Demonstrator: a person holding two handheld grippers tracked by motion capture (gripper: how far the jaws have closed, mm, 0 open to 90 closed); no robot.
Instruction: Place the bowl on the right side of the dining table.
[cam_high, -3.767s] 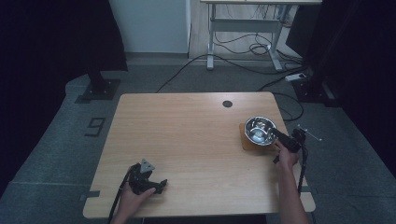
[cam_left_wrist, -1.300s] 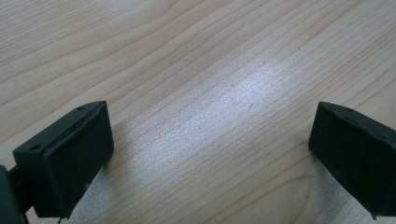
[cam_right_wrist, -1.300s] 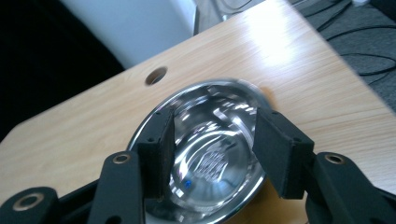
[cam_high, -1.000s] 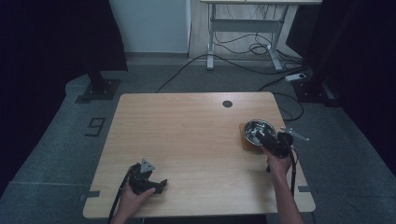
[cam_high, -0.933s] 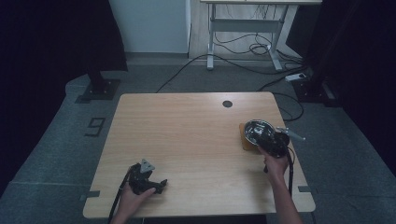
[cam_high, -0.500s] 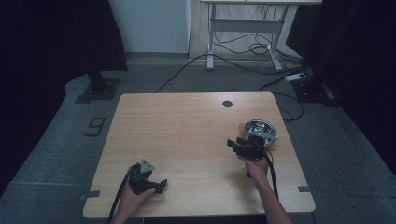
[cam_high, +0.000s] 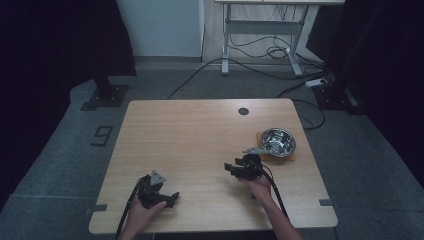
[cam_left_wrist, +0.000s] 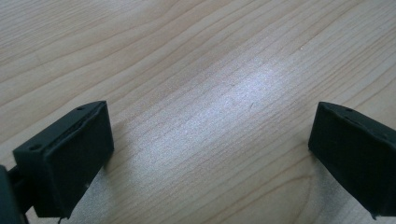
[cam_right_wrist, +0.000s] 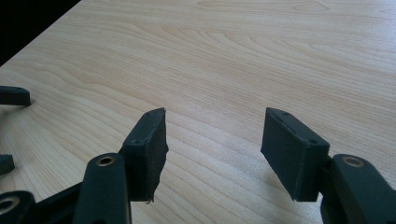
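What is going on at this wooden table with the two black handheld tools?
A person sits at the light wooden table, a black two-fingered gripper in each hand. The right gripper has pulled away from the shiny steel bowl, which sits on a flat orange-brown mat near the table's right edge. Its fingers have just been opening, with nothing between them. The left gripper rests near the front edge, fingers wide apart over bare wood.

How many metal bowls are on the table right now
1: a shiny round steel bowl near the right edge of the light wooden table, resting on an orange mat.
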